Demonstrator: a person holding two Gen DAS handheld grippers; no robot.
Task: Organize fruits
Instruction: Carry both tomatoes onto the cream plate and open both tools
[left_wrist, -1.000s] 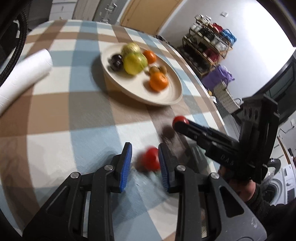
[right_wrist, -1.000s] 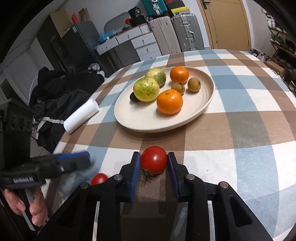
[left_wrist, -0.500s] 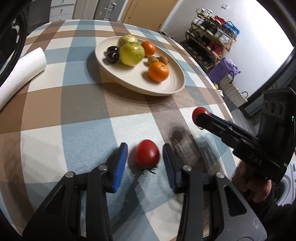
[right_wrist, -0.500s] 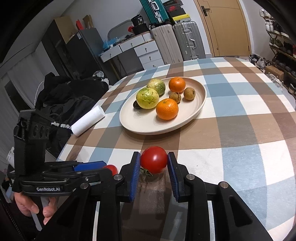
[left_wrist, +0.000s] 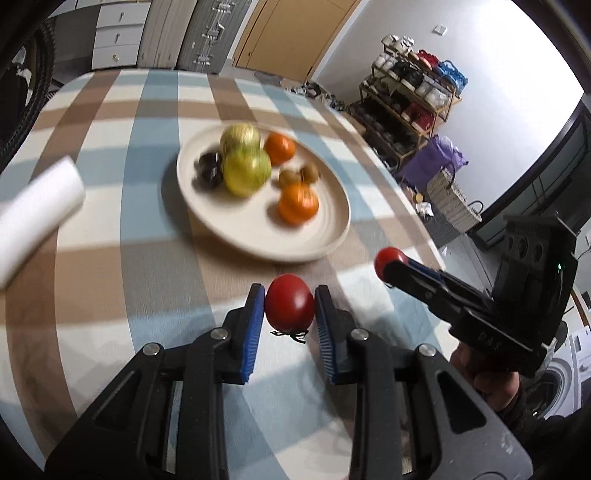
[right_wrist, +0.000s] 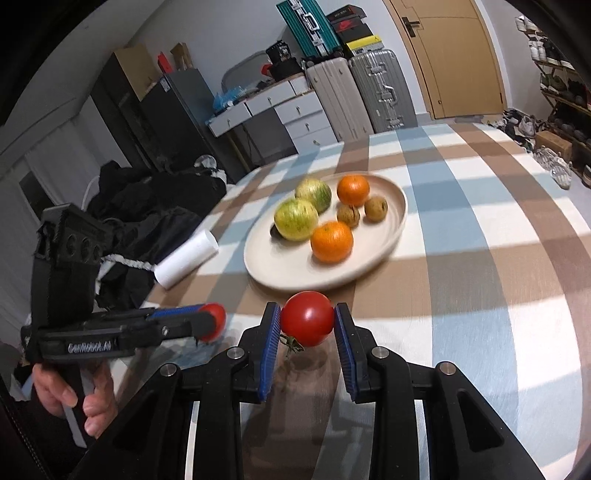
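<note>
Checked tablecloth (right_wrist: 498, 229): cream plate (right_wrist: 397, 218) of fruit; left gripper (left_wrist: 290, 308) clamps one red tomato (left_wrist: 289, 307); right gripper (right_wrist: 307, 325) clamps another tomato (right_wrist: 307, 323), both clear of the cloth.

The counter (right_wrist: 461, 236) wears a checked cloth of blue, brown and white squares. Past its far edge stand two silver suitcases (right_wrist: 362, 92) beside a tan wooden door (right_wrist: 454, 55), with a grey chest of drawers (right_wrist: 280, 114) and a dark cabinet (right_wrist: 173, 110) further along the pale wall. A black heap of clothing (right_wrist: 147, 199) lies off the left edge. Off the right edge a shoe rack (left_wrist: 410, 96) stands against a white wall, with a purple bag (left_wrist: 436, 158) beside it.
</note>
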